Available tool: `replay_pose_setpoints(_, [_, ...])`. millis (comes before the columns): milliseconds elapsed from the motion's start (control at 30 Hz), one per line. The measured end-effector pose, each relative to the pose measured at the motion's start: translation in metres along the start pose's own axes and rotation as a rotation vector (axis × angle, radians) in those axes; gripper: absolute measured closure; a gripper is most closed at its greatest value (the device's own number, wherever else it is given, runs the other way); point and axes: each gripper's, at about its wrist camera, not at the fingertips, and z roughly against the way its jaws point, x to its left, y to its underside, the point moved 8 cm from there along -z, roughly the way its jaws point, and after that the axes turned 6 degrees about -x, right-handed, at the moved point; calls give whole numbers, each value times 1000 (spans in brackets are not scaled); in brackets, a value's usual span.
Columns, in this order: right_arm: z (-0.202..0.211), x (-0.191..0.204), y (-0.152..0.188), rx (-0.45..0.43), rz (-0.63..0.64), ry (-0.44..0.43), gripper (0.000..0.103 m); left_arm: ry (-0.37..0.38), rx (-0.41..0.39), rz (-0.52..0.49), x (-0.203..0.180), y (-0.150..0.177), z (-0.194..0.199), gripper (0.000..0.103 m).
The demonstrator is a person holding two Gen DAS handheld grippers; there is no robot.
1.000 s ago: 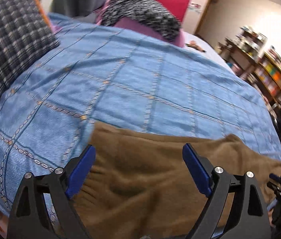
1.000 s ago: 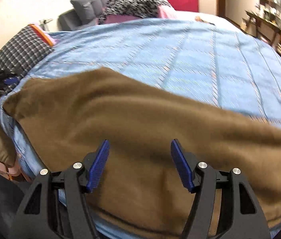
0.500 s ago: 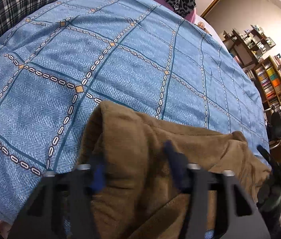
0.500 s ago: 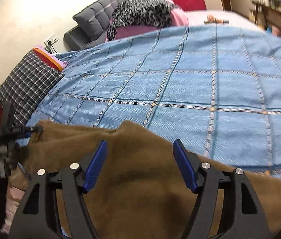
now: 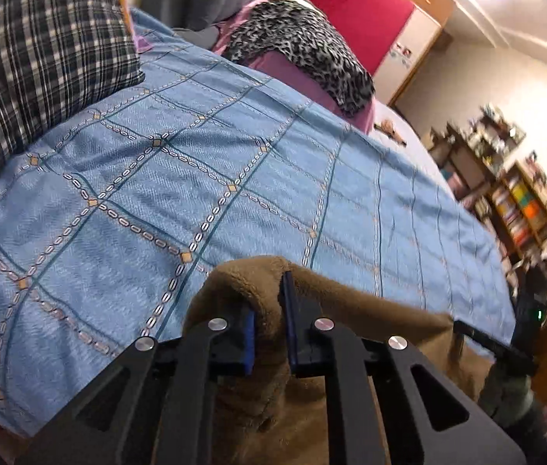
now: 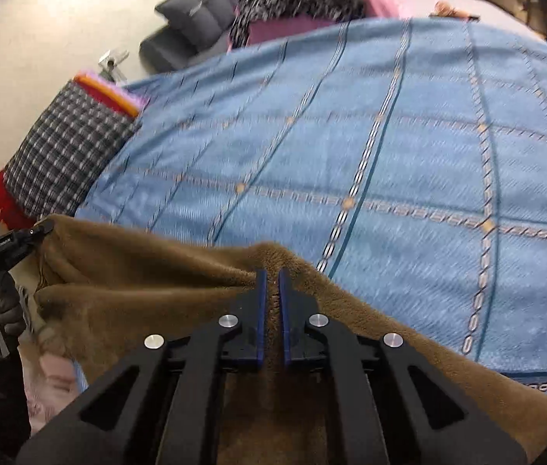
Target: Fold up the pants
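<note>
1. Pants (image 5: 370, 310) lie at the near edge of the bed (image 5: 234, 178), on the blue cover; no finished fold shows; judged an early stage.
2. Left tongs (image 5: 269, 321): nearly closed; pinching a bunched edge of the pants.
3. Right tongs (image 6: 270, 306): narrow gap; clamped on the pants' edge.

I see a blue bedspread (image 5: 234, 178) with a grid of chain-like lines covering the bed. At the far left lies a dark checked pillow (image 5: 37, 58), with red and orange fabric (image 6: 108, 91) just behind it. Far away, a leopard-print blanket (image 5: 304, 42) rests on purple cloth, beside grey cushions (image 6: 192, 19). On the right stand bookshelves (image 5: 529, 209) full of books.
</note>
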Motion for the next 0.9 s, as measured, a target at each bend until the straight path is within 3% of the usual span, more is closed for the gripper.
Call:
replay_pose_setpoints(167, [-16,-8,-6,-49,100,193,102,-94,41,-3,20,5,-47,92])
replay_pose_setpoints(267, [-26,-20,2,-7,76,230,101,-128,103,-5,38,21,-70,85])
replay_pose_setpoints(333, [-16,-18,4,-22,84,220,96,-163,119,8,48,28,-70,68])
replay_pose_setpoints(400, [-4,-11,6,-45,98,211,74,-182,97,10,52,28,-60,50])
replay_pose_setpoints(433, [6,-5,7,-67,102,193,57,-192,80,5,53,27,-52,48])
replay_pose_setpoints(500, [21,13,11,-91,124,148,48,-225,50,-28,50,23,-38,46])
replay_pose_setpoints(567, [26,26,19,-77,142,116,48,-257,18,-69,45,20,-24,45])
replay_pose_setpoints(700, [26,48,49,9,146,33,48,-203,-20,-110,14,23,2,38])
replay_pose_setpoints(833, [21,59,88,107,197,19,48,-119,37,-149,-15,57,6,38])
replay_pose_setpoints(900, [17,60,108,165,215,24,46,-129,66,-191,-21,77,1,38])
